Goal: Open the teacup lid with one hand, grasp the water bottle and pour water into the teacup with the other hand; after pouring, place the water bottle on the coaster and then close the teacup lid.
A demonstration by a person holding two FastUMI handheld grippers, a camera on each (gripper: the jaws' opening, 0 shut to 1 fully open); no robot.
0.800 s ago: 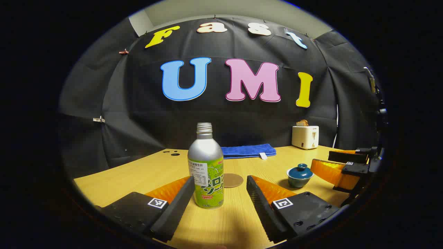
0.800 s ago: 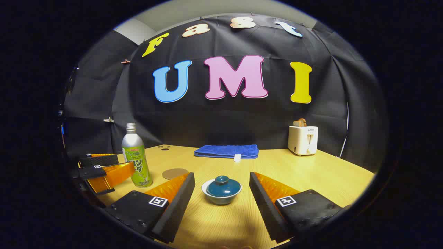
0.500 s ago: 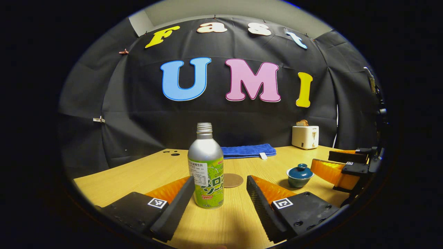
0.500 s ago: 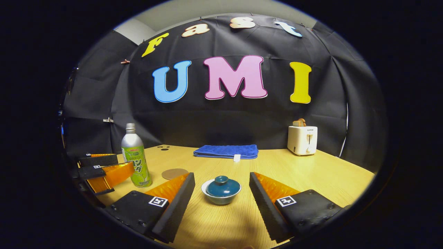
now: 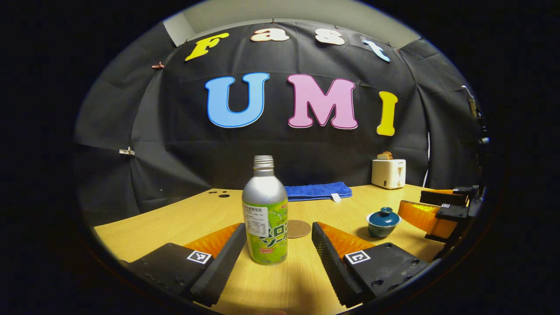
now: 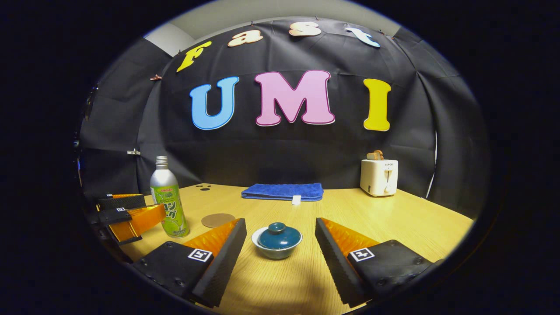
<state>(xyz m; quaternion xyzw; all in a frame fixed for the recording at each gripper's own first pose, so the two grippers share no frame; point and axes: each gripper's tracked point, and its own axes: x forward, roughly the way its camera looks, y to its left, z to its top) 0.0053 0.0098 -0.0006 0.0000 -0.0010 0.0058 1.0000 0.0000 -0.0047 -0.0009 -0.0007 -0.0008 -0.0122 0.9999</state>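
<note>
A silver bottle [image 5: 265, 214] with a green label and no cap stands upright on the wooden table, just ahead of my open left gripper [image 5: 278, 232], between the fingertips without touching them. A round brown coaster [image 5: 299, 228] lies behind it. In the right gripper view, a grey teacup [image 6: 276, 241] with its dark teal lid [image 6: 279, 236] on sits between the spread fingers of my open right gripper [image 6: 280, 229], untouched. The bottle [image 6: 168, 199] and the left gripper [image 6: 127, 214] stand at the left there, the coaster [image 6: 218, 220] beside them. The right gripper [image 5: 442, 208] is beside the teacup [image 5: 383, 222].
A folded blue towel [image 6: 282, 191] lies at the back of the table [image 6: 393, 227]. A white toaster [image 6: 379, 176] with bread in it stands at the back right. Small dark holes [image 6: 202, 187] mark the tabletop at the back left.
Both views have shifted slightly. The bottle sits a little more to the right between the left fingers, and the teacup a little lower and leftward between the right fingers. Nothing was grasped.
</note>
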